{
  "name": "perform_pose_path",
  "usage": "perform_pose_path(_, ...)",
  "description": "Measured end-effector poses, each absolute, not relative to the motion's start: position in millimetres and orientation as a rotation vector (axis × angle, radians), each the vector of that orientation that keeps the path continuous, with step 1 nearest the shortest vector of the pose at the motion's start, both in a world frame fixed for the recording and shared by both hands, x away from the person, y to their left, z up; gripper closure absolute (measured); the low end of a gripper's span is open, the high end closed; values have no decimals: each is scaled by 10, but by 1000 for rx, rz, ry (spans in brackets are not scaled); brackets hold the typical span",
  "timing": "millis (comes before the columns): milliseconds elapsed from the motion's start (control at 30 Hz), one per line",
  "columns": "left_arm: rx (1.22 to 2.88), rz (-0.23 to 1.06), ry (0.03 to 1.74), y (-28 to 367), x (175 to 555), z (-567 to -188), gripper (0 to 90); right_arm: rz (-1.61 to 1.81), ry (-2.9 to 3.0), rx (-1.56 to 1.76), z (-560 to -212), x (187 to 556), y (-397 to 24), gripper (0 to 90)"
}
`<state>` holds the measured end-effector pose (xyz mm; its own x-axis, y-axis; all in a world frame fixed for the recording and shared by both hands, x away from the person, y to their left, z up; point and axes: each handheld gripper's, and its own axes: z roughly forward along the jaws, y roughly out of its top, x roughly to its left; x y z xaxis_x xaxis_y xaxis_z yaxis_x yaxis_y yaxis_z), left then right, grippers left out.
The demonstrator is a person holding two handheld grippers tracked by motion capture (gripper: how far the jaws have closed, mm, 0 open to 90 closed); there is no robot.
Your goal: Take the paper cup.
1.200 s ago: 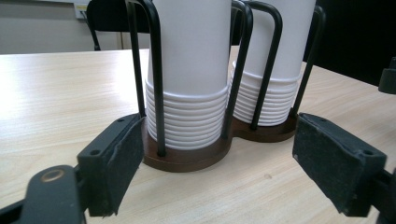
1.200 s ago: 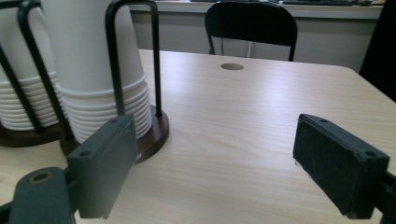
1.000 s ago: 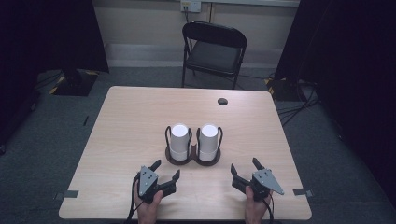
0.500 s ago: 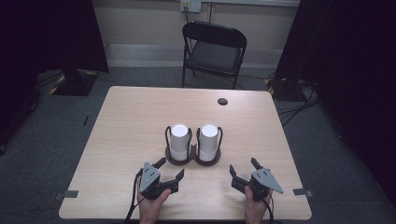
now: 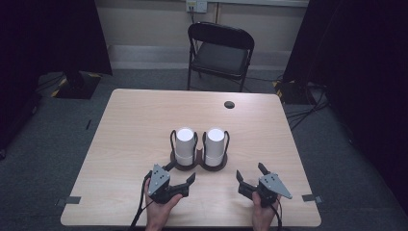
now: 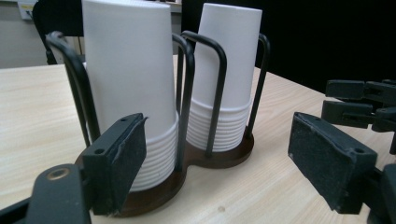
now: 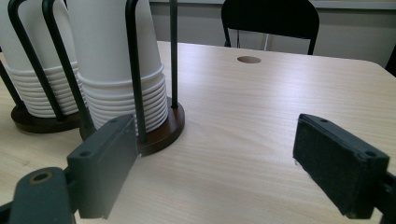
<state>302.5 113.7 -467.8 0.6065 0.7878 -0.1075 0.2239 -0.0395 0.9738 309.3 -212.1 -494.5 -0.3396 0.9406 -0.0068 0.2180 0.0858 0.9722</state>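
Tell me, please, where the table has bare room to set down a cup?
The table is bare left of the cup holder to its left edge, right of it to the right edge, and behind it up to the cable hole. The near strip is crowded, between the left gripper and right gripper.

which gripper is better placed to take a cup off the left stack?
Left, probably. The left gripper sits just in front of the left cup stack, jaws open and angled at it; its own view has that stack close ahead. The right gripper, also open, sits off beyond the right cup stack.
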Motion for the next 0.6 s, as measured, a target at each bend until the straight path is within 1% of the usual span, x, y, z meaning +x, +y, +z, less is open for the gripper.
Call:
perform_pose_path(167, 1606, 582, 836, 1083, 3059, -4612, 188, 1299, 1663, 1159, -4945, 3091, -2117, 132)
perform_pose_path(333, 1611, 564, 819, 1047, 3082, -4583, 203, 1297, 1672, 1161, -4944, 3097, -2114, 132)
perform_pose_path(433, 1636, 584, 805, 996, 3106, -4523, 205, 1298, 1670, 1163, -4944, 3098, -2116, 132)
perform_pose_path(600, 1627, 586, 782, 941, 3131, -4450, 216, 1299, 1668, 1162, -4944, 3095, -2117, 132)
